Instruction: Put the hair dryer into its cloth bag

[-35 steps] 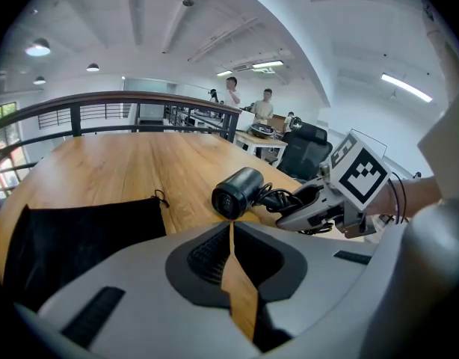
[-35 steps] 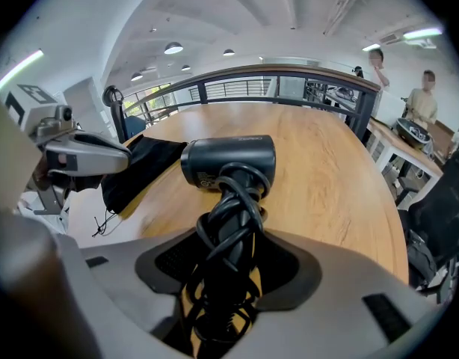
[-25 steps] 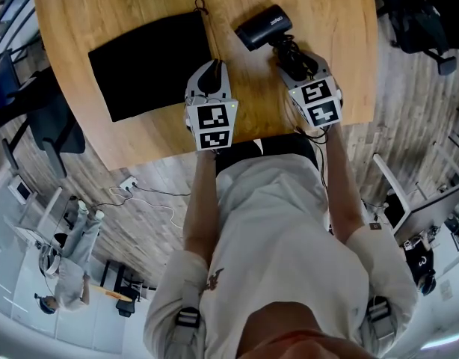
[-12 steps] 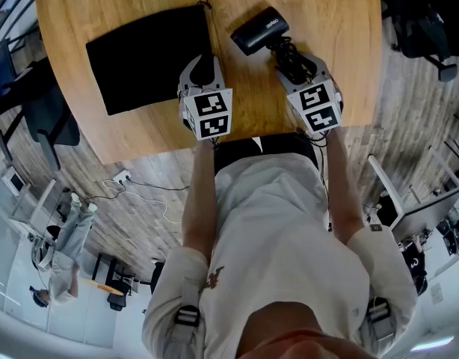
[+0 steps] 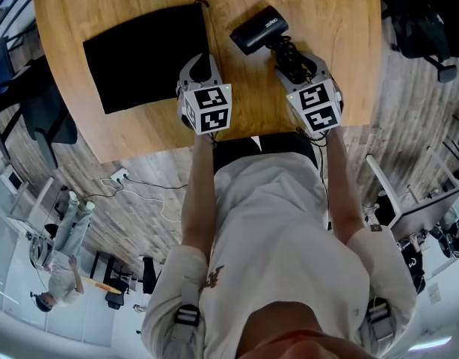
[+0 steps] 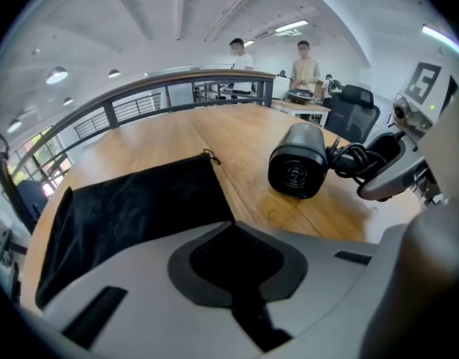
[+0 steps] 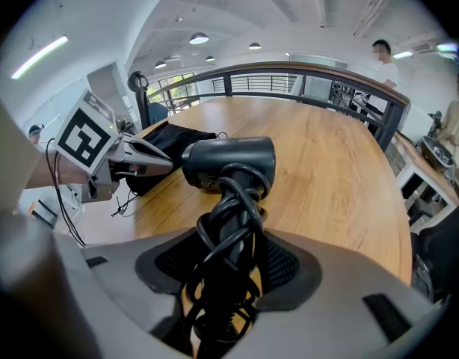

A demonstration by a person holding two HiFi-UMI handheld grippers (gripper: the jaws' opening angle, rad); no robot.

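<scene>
Between right tongs [image 7: 228, 275], apparently clamped: handle of hair dryer [image 7: 231, 161].

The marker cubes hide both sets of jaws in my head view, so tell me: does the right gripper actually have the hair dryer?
Observer: Yes. The right gripper is shut on the hair dryer at its handle, over the cord wound round it.
Operator: And the left one?
Observer: The left gripper has its jaws together, with the tips at the near corner of the cloth bag. I cannot tell whether they pinch fabric.
</scene>
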